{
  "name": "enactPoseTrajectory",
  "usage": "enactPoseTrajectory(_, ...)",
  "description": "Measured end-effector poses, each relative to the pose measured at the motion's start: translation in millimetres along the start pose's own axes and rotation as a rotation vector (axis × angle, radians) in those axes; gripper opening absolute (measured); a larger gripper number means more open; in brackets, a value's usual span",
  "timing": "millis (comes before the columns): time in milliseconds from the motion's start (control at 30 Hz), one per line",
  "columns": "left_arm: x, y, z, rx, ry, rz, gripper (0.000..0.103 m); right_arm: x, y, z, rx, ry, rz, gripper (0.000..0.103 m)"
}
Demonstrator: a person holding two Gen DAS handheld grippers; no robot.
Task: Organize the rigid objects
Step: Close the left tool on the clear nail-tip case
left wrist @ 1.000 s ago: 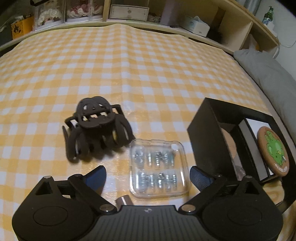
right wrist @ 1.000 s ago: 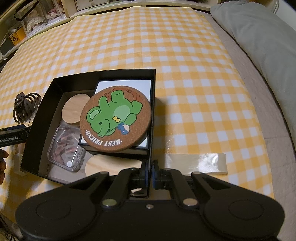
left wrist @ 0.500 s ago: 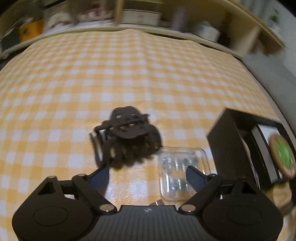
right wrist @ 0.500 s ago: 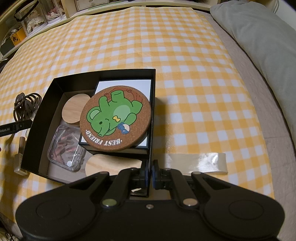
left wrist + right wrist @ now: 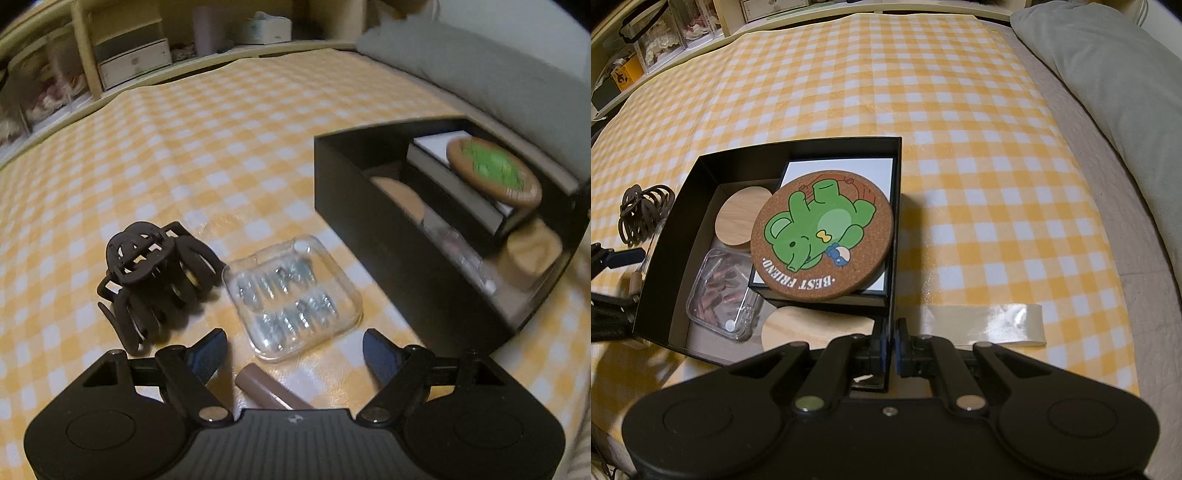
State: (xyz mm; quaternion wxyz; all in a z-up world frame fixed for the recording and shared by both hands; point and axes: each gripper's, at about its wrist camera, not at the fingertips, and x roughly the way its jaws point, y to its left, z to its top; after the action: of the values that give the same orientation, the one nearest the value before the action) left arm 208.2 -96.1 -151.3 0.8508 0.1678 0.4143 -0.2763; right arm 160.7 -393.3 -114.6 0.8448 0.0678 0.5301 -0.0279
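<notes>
Left claw (image 5: 293, 345) spread, jaws just narrowed, above clear case (image 5: 291, 291), nothing pinched, right claw (image 5: 891, 345) pinched black box (image 5: 670, 258) wall.

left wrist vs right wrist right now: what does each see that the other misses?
Left wrist only: the left gripper standing open in front of a clear case of small metal parts, and a brown stick between its fingers. Its jaws have just been closing, pressing nothing.

Right wrist only: the right gripper shut on the black box wall, a tape strip, and a case of reddish pieces.

Both: box, frog coaster, wooden discs, hair claw, checked cloth.
</notes>
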Motion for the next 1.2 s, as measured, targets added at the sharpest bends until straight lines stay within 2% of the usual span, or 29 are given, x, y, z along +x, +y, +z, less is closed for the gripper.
enactPoseTrajectory(333,-0.4,26.7,3.0,-0.140,0.023,0.088,0.082,1.1,-1.8,-0.8,0.022,0.000,-0.023,0.005)
enactPoseTrajectory(433,-2.9,27.6,5.2,-0.186,0.030,0.067,0.082,0.2,-7.3,-1.7,0.036,0.001,-0.019,0.004)
enactPoseTrajectory(567,-2.2,25.6,12.4,-0.299,0.016,-0.008,0.090,-0.2,-10.5,-1.6,0.042,0.002,-0.018,0.005)
enactPoseTrajectory(667,1.6,22.6,16.4,-0.363,-0.003,-0.014,0.094,-1.6,-13.8,-0.3,0.050,0.001,-0.035,0.005)
enactPoseTrajectory(967,27.6,8.9,26.4,-0.361,-0.059,0.096,0.098,2.5,-36.4,5.6,0.112,-0.002,-0.047,0.005)
enactPoseTrajectory(1067,28.6,7.7,27.3,-0.323,-0.036,0.127,0.099,4.3,-44.6,7.9,0.121,-0.002,-0.048,0.005)
enactPoseTrajectory(1200,23.3,13.1,26.7,-0.361,0.021,0.155,0.098,4.5,-47.5,8.4,0.118,-0.003,-0.049,0.005)
